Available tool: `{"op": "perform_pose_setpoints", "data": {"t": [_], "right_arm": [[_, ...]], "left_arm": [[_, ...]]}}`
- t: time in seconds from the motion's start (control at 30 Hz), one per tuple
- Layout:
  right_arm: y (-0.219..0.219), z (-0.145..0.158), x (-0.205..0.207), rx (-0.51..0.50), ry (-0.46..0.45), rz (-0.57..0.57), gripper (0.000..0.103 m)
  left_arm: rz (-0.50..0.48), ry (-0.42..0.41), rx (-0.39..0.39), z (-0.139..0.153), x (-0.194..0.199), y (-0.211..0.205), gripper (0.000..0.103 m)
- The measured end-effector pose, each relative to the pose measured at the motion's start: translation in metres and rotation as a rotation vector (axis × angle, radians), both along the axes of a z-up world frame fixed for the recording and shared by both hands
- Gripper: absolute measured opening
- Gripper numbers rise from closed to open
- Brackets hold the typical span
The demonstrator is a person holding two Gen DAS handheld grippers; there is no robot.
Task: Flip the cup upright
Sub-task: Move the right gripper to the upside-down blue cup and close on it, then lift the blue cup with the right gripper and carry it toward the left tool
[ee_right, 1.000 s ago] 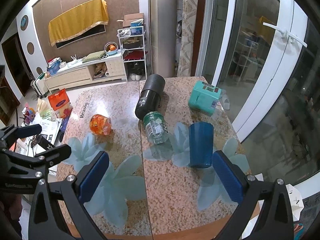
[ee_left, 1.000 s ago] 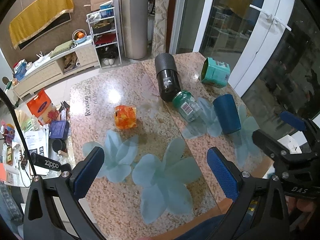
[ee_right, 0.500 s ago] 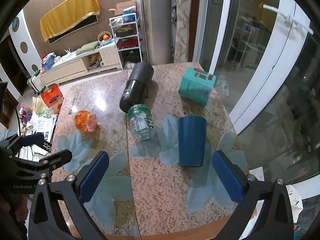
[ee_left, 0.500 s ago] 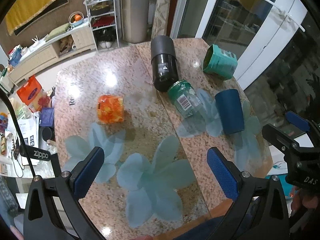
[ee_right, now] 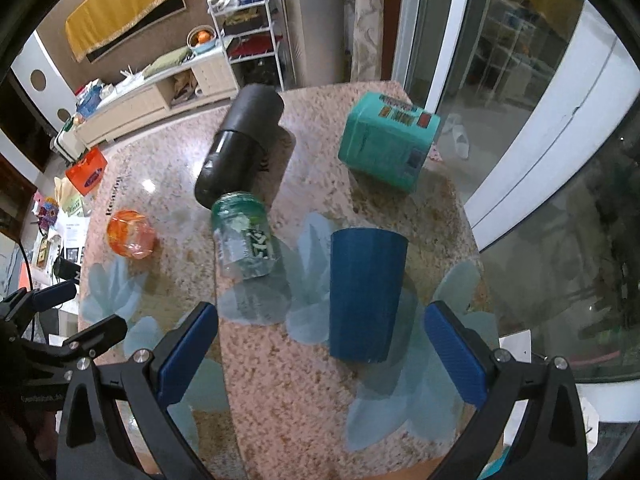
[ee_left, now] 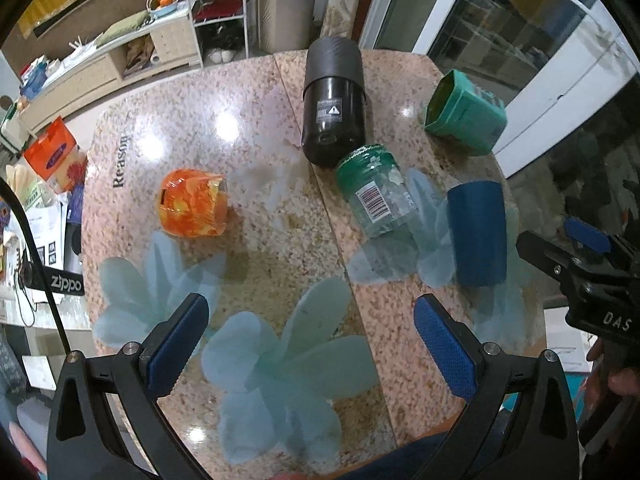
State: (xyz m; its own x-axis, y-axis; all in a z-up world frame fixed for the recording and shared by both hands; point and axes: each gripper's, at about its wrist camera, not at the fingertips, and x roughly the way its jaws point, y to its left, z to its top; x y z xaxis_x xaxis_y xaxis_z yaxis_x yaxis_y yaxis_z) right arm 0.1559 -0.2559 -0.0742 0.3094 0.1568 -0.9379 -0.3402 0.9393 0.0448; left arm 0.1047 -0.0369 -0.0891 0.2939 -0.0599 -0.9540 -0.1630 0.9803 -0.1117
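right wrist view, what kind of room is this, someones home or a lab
Most likely a home living area. A granite-patterned table stands by a sliding glass door; behind it are a low sideboard piled with household clutter and a white shelf rack, with slippers on the floor.

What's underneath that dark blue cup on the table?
The blue cup stands mouth-down on the granite table, over a pale blue flower print whose petals show around it. Whatever might be under the opaque cup is hidden.

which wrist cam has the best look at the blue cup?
Right wrist: the blue cup lies on its side, large and centred, just ahead of the open right tool. Left wrist shows the same cup smaller, off to the right, beyond the open left tool.
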Motion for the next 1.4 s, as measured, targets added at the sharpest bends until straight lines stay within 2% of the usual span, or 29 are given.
{"op": "perform_pose_setpoints", "data": {"t": [0.27, 0.57, 0.87, 1.03, 1.13, 1.17, 1.4], "right_arm": [[-0.005, -0.047, 0.036, -0.033, 0.116, 0.019, 0.103], [-0.017, -0.088, 0.054, -0.044, 0.222, 0.018, 0.103], [-0.026, -0.127, 0.061, -0.105, 0.294, 0.010, 0.102], [-0.025, -0.133, 0.064, -0.133, 0.283, 0.005, 0.095], [-0.021, -0.130, 0.064, -0.148, 0.265, 0.020, 0.079], [-0.015, -0.127, 0.063, -0.151, 0.263, 0.025, 0.069], [-0.014, -0.114, 0.054, -0.060, 0.314, -0.009, 0.066]], "left_arm": [[0.035, 0.063, -0.027, -0.027, 0.017, -0.008, 0.103], [0.069, 0.143, -0.039, -0.061, 0.033, -0.016, 0.103], [0.074, 0.155, -0.051, -0.075, 0.040, -0.029, 0.103], [0.071, 0.161, -0.056, -0.083, 0.046, -0.037, 0.103], [0.074, 0.157, -0.058, -0.084, 0.045, -0.037, 0.103], [0.075, 0.155, -0.061, -0.085, 0.045, -0.037, 0.103], [0.053, 0.144, -0.056, -0.075, 0.030, -0.029, 0.103]]}}
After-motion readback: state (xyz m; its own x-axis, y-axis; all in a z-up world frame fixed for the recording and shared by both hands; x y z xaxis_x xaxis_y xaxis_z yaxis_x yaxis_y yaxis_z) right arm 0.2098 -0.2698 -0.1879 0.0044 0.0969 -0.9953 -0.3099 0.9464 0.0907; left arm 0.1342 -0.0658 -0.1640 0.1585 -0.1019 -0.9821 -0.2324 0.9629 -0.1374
